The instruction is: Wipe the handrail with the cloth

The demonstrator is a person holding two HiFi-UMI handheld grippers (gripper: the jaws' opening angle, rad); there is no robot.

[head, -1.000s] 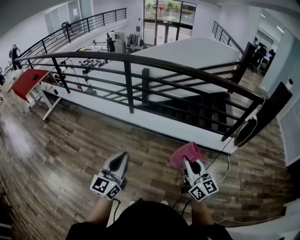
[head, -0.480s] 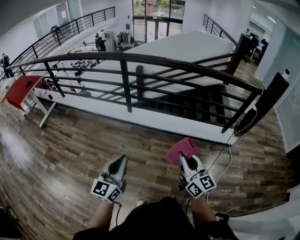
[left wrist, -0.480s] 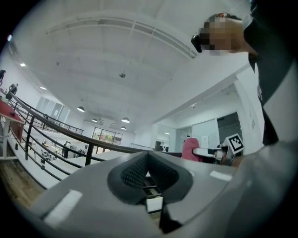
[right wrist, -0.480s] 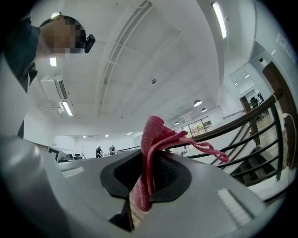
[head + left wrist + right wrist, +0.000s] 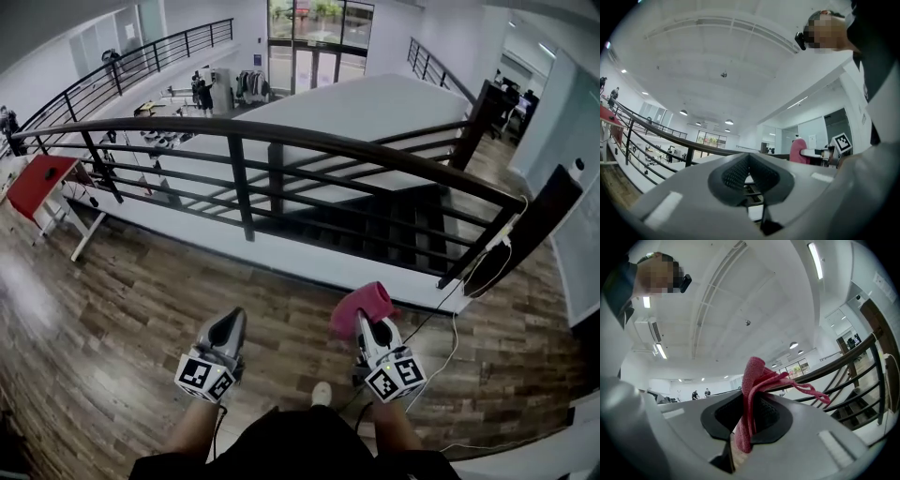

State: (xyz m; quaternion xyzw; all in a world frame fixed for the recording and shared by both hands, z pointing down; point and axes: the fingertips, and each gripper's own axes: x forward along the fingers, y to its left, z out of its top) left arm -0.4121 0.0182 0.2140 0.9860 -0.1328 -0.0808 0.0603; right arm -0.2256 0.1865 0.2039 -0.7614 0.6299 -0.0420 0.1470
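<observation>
Right gripper view: right claw [image 5: 751, 404] clamps pink cloth [image 5: 753, 371].

A rough, fuzzy pink cloth [image 5: 751, 380] is being pinched between dark, finely ribbed matt pads [image 5: 769, 412] set in the smooth grey plastic shell of the right gripper [image 5: 749, 408]. The handrail [image 5: 375, 150] is being shown smooth, dark, dully sheened; light is being reflected by the glossy wood-plank floor [image 5: 112, 309].

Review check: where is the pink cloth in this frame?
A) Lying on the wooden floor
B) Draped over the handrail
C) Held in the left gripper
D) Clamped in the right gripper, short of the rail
D: the right gripper has its jaws closed on the pink cloth, held apart from the handrail.
</observation>
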